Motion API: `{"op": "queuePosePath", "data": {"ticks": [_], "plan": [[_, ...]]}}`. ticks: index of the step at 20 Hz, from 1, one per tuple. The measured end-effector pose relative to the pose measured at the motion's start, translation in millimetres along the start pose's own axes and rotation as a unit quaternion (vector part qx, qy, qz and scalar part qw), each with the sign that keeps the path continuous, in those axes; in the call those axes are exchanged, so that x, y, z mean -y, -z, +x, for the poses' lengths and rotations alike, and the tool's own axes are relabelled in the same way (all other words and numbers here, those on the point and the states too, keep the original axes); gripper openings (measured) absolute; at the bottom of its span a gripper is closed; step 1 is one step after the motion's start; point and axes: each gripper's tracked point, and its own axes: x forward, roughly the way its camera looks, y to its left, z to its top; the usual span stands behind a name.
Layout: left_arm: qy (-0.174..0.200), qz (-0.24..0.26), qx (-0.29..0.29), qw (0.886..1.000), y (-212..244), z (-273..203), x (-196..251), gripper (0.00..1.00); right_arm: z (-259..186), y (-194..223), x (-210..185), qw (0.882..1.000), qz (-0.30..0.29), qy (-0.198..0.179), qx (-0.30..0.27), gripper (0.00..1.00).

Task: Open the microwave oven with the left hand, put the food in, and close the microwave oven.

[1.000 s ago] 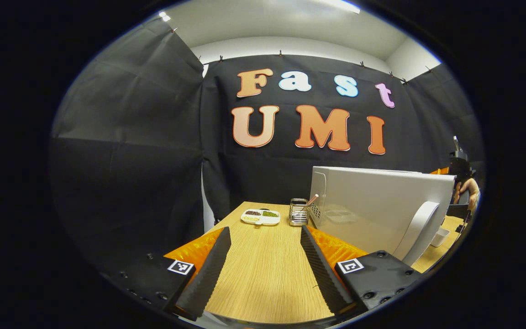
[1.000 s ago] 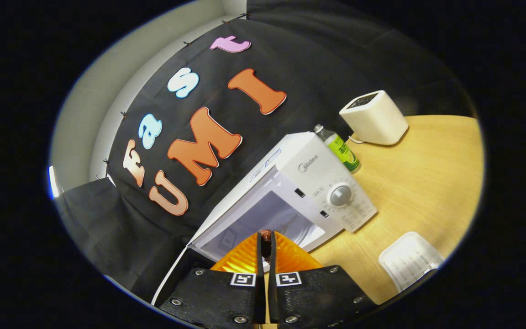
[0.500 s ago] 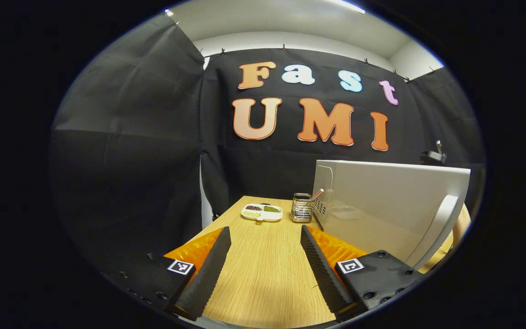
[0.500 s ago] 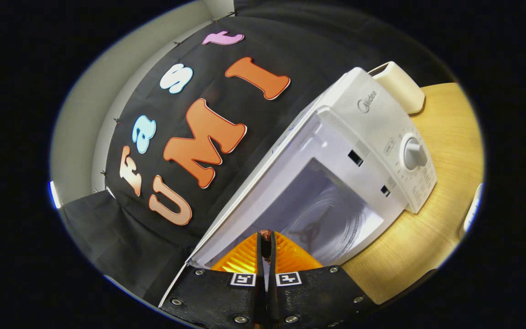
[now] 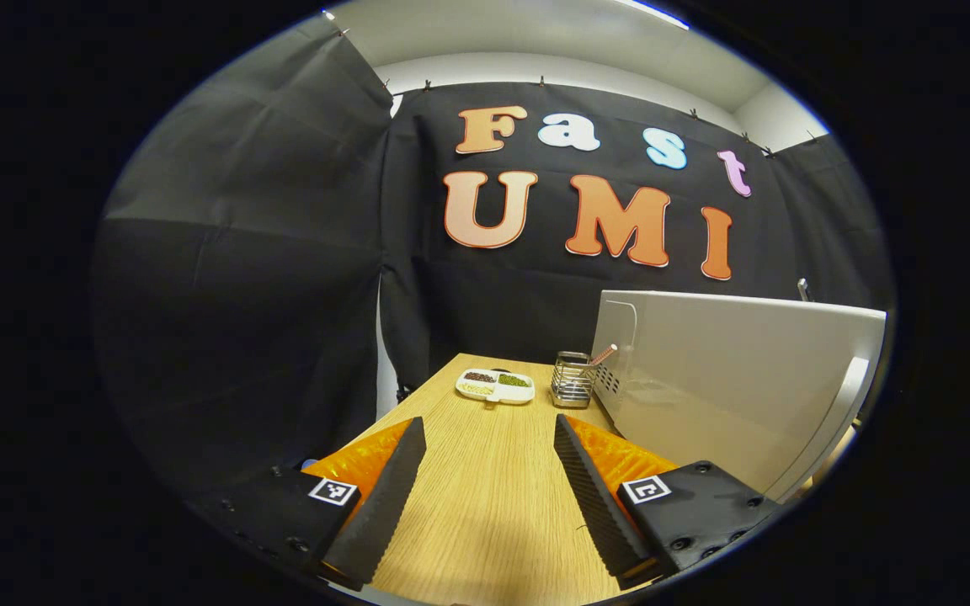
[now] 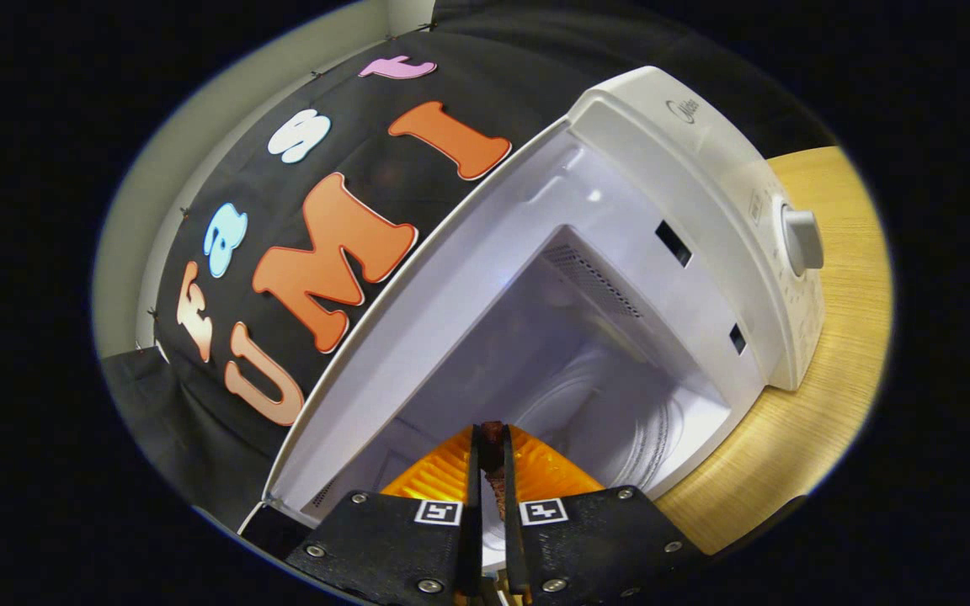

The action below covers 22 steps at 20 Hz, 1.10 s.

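Inspection, left gripper view: left gripper (image 5: 485, 438) has its fingers spread wide with nothing between them, hovering over the wooden table (image 5: 493, 505). Beyond it on the table lies a white divided dish (image 5: 495, 385) of small foods, to the left of the microwave oven (image 5: 738, 379). Just right of that dish, close beside the oven's vented side wall, stands a wire holder (image 5: 571, 390) with a red-tipped stick leaning out. The oven door (image 5: 754, 396) stands swung open to the right of the gripper, its handle (image 5: 826, 429) at the far right edge. Right gripper view: right gripper (image 6: 489, 438) has its fingers drawn nearly together, pinching a thin brown piece of food (image 6: 492, 459); the item is too narrow to identify further. The gripper's tips sit at the mouth of the oven cavity (image 6: 586, 370), with the glass turntable (image 6: 620, 421) just beyond. The control dial (image 6: 801, 240) lies to the right of the cavity.
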Motion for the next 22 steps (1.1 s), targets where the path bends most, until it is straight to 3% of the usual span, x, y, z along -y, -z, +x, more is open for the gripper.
{"op": "queuePosePath", "data": {"ticks": [2, 4, 5, 6, 7, 9, 17, 22], "plan": [[-0.002, 0.004, -0.001, 1.000, 0, -2, -1, 0.95, 5, -5, 15, 0.999, -0.025, 0.028, 0.007, 0.16], [-0.006, 0.005, 0.000, 1.000, -2, -4, -2, 0.95, 6, -12, 19, 0.997, -0.069, 0.035, 0.018, 0.31], [-0.006, 0.007, 0.001, 1.000, -3, -4, 0, 0.95, 6, -17, 17, 0.995, -0.097, 0.031, 0.022, 0.46], [-0.004, 0.008, 0.000, 1.000, -3, -4, 3, 0.95, 3, -19, 14, 0.991, -0.126, 0.030, 0.025, 0.55], [0.000, 0.009, 0.001, 1.000, -5, -4, 7, 0.95, 0, -22, 11, 0.988, -0.150, 0.027, 0.030, 0.76], [0.007, 0.013, 0.004, 1.000, -7, -7, 16, 0.94, -7, -28, 7, 0.982, -0.184, 0.021, 0.035, 0.94], [0.033, 0.033, 0.022, 0.999, -25, -21, 51, 0.95, -69, -40, -8, 0.961, -0.275, -0.023, 0.018, 0.94], [0.046, 0.036, 0.035, 0.998, -38, -36, 74, 0.98, -124, -75, -15, 0.947, -0.313, -0.066, 0.024, 0.94]]}}
